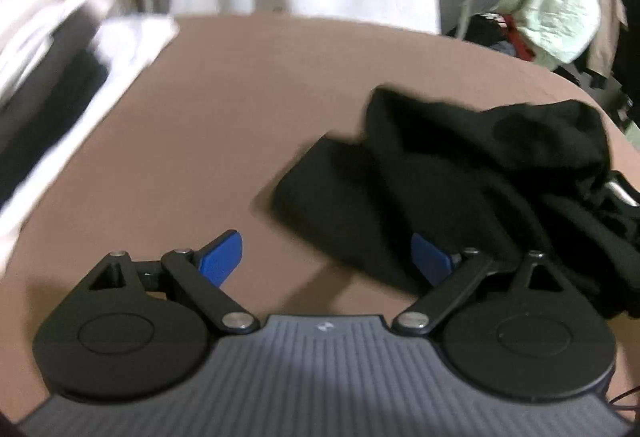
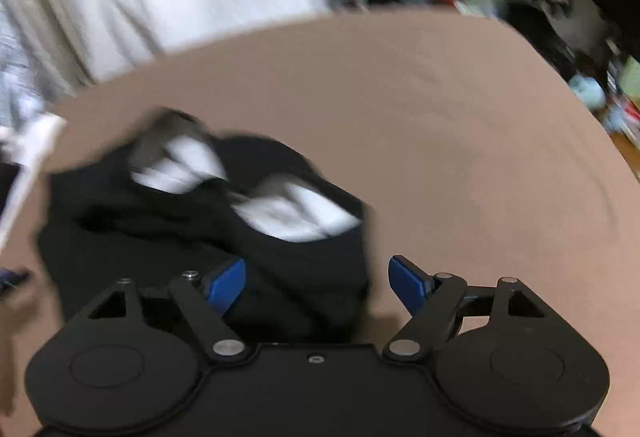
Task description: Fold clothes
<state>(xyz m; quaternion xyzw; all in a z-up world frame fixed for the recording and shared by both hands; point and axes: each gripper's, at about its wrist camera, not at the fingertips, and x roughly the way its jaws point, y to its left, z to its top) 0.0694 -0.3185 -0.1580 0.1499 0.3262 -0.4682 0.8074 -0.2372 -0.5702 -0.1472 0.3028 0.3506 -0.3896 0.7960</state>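
Ahead of the left gripper [image 1: 326, 261] and to its left, a wide bare stretch of the brown table [image 1: 248, 125] is seen, where free passage is given. To its right the way is taken by the crumpled black garment [image 1: 472, 173], which covers one blue pad. Far left, stacked clothes [image 1: 52, 77] border the table. Ahead and right of the right gripper [image 2: 318, 287] the surface is open; the garment lies at its left.

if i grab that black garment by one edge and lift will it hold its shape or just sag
Likely sags: the black garment lies crumpled in soft folds on the brown table, so it looks floppy. It probably weighs little for its bulk. Pushed, it would more likely bunch up than slide whole. Both the left gripper and right gripper stand open.
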